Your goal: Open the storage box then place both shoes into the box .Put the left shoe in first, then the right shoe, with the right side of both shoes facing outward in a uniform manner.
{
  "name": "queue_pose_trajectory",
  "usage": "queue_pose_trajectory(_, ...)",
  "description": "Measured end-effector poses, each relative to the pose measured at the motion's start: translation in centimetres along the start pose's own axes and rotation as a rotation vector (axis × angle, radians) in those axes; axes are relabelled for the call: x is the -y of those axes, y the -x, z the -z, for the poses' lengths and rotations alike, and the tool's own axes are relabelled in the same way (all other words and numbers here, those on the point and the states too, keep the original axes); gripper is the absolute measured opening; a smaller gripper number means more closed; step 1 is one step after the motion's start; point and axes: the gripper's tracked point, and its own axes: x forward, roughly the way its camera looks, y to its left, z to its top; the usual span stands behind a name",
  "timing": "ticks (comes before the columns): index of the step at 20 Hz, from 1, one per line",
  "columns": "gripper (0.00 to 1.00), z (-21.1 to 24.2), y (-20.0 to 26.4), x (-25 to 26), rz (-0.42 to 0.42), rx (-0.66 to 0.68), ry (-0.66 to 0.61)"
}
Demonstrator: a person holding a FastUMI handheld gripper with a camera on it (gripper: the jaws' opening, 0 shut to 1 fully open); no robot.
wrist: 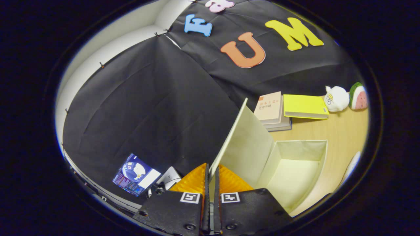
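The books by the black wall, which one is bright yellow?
The yellow book, lying flat beside the white plush toy. The others form a beige stack near the box lid that the gripper pinches.

The one camera rides on the gripper and looks forward along its two fingers, which come up from the near bottom of the view, close together on the edge of the raised lid. The view is rolled, so the wooden table slopes. The camera is very near to the lid and looks from above into the open storage box just ahead on the right. Far on the right are books and soft toys. On the near left stands a screen.
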Motion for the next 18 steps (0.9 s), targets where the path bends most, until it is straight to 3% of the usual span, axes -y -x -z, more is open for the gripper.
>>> queue_pose_trajectory(3,0.14,-0.3,-2.8,-1.1,0.075,0.025,0.078)
queue_pose_trajectory(4,0.2,-0.6,-3.5,-0.9,0.117,0.045,0.12)
queue_pose_trajectory(6,0.5,-1.0,-4.3,-0.7,0.187,0.07,0.195)
queue_pose_trajectory(9,0.65,-1.6,-4.1,-0.8,0.233,0.11,0.209)
queue_pose_trajectory(12,0.86,-2.5,-2.3,0.8,0.317,0.171,0.221)
queue_pose_trajectory(18,0.89,-2.0,5.3,6.9,0.527,0.277,0.168)
